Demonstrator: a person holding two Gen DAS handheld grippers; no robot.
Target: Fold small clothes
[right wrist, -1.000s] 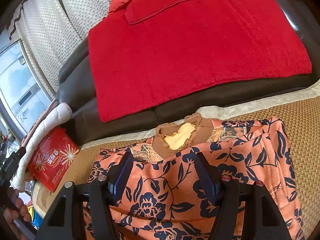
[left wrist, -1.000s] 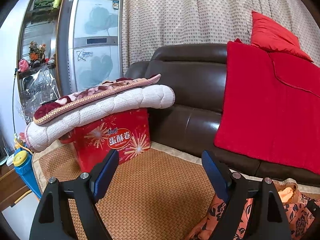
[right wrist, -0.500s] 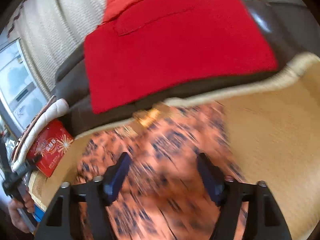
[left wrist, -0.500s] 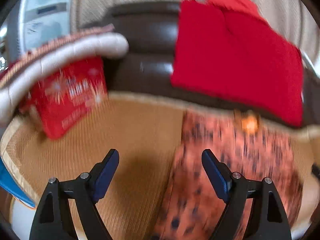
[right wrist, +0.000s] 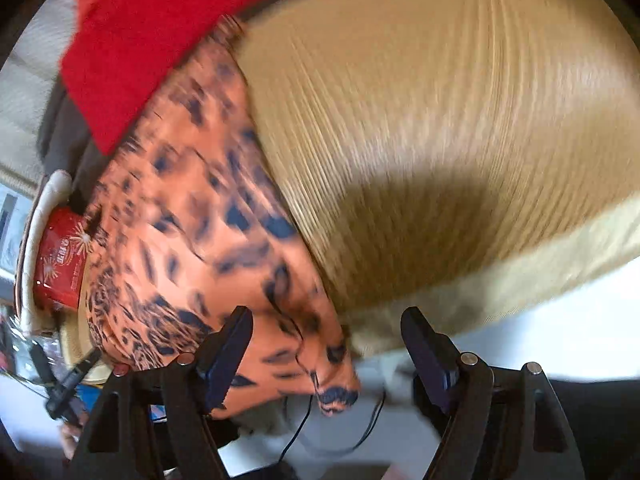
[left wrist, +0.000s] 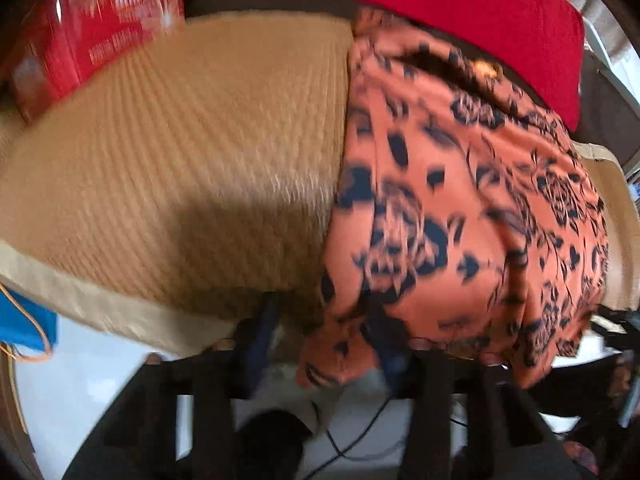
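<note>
An orange garment with a dark floral print (left wrist: 460, 208) lies flat on the woven tan mat (left wrist: 180, 140), its near hem hanging over the mat's front edge. My left gripper (left wrist: 322, 336) points down at the hem's left corner. Its jaws are closing with that corner between them, and a gap still shows beside the left finger (left wrist: 260, 332). In the right wrist view the same garment (right wrist: 192, 220) is blurred. My right gripper (right wrist: 328, 354) stands open around the hem's right corner, with neither pad touching the cloth.
A red gift box (left wrist: 92, 32) stands at the mat's far left. A red blanket (left wrist: 460, 12) drapes the dark sofa behind. A blue container (left wrist: 24, 320) sits below the mat's left edge. White floor with a thin black cable (right wrist: 300, 428) lies below the front edge.
Both grippers tipped down from the sofa and mat toward the garment's near hem. The left jaws narrowed around the left corner. The right gripper swept right to the other corner.
</note>
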